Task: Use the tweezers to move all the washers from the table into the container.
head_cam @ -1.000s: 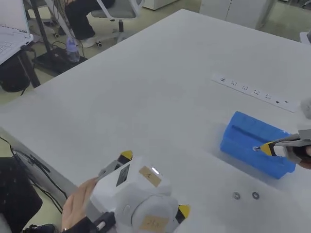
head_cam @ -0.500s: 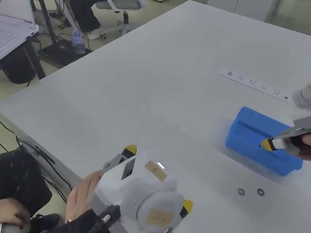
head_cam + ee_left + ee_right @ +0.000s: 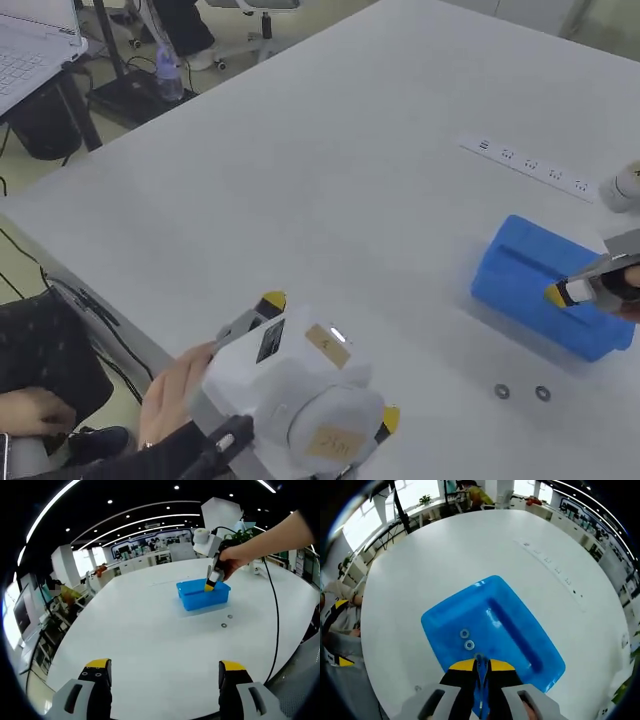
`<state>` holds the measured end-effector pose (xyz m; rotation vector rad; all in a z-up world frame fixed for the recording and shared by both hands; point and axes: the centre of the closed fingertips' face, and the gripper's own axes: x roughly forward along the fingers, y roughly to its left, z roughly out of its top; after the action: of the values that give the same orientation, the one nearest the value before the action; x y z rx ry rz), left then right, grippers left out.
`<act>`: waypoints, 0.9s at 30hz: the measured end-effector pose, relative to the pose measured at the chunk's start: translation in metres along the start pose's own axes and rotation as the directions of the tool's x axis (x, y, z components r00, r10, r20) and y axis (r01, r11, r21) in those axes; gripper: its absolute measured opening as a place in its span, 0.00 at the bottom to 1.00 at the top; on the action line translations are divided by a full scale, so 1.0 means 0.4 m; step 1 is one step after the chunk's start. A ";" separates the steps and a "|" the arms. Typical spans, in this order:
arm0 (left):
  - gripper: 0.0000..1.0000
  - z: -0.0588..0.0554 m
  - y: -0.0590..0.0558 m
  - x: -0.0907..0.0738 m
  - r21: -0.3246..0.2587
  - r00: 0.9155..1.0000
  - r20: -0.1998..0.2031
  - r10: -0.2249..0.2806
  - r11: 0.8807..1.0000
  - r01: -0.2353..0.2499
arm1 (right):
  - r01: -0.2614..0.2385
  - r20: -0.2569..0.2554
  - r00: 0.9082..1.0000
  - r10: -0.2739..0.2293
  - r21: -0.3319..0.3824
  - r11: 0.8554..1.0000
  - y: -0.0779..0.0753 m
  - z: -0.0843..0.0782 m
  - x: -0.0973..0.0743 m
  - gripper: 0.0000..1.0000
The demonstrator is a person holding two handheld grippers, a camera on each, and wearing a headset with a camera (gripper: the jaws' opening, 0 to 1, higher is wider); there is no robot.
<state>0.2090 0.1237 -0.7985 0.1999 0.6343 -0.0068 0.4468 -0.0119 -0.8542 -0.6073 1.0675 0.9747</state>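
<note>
Head view, layout: the blue container (image 3: 510,285) sits on the worktop (image 3: 330,170), and two loose washers (image 3: 502,392) lie near it on the person's side.
Head view, right hand: the right hand-held gripper (image 3: 558,294) hangs over the container with its tip pointing in.
Head view, left hand: the left hand-held gripper (image 3: 330,359) is parked by the worktop edge, well apart from all that.
Left gripper view, jaws: spread wide with nothing between them, so it's just idle.
Left gripper view, leftovers: same two loose washers (image 3: 223,625) on the worktop in front of the container (image 3: 202,596).
Right gripper view, grip: jaws clenched on the tweezers (image 3: 479,677), whose tips reach down inside the container.
Right gripper view, score: two dropped-in washers (image 3: 464,633) lie on the container floor. Can't tell if the tips carry another one.
Progress: I'd call it roughly halfway, with at least two in and two to go.
</note>
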 end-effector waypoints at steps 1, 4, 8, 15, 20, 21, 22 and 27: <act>0.90 -0.001 0.000 0.001 0.002 1.000 -0.002 0.000 1.000 0.000 | -0.003 0.001 1.000 0.003 0.002 1.000 0.000 0.001 0.001 0.05; 0.90 -0.003 0.000 0.001 0.003 1.000 -0.006 0.001 1.000 -0.001 | 0.001 0.006 1.000 -0.001 0.009 1.000 0.000 0.000 0.005 0.05; 0.90 -0.004 -0.001 0.003 0.006 1.000 -0.010 -0.001 1.000 0.002 | 0.003 0.016 1.000 -0.003 0.026 1.000 0.004 -0.004 0.005 0.05; 0.89 -0.007 -0.003 0.005 0.008 1.000 -0.016 -0.004 1.000 0.004 | -0.014 0.013 1.000 0.013 0.059 0.998 -0.004 0.005 0.013 0.05; 0.89 -0.009 -0.002 0.006 0.009 1.000 -0.021 -0.001 1.000 0.001 | 0.011 0.014 1.000 -0.011 0.020 1.000 0.002 0.013 0.016 0.05; 0.89 -0.010 -0.002 0.006 0.008 1.000 -0.022 -0.001 1.000 0.001 | 0.014 0.016 1.000 -0.014 0.015 1.000 0.000 0.014 0.015 0.05; 0.89 -0.010 -0.002 0.006 0.008 1.000 -0.022 -0.001 1.000 0.001 | 0.016 0.018 1.000 -0.016 0.012 1.000 -0.001 0.014 0.015 0.05; 0.89 -0.010 -0.003 0.005 0.009 1.000 -0.024 -0.001 1.000 0.001 | 0.025 0.044 0.999 -0.026 0.009 1.000 -0.008 0.010 0.015 0.04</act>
<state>0.2081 0.1235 -0.8031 0.2086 0.6580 -0.0087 0.4524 -0.0082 -0.8581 -0.5887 1.0219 0.9571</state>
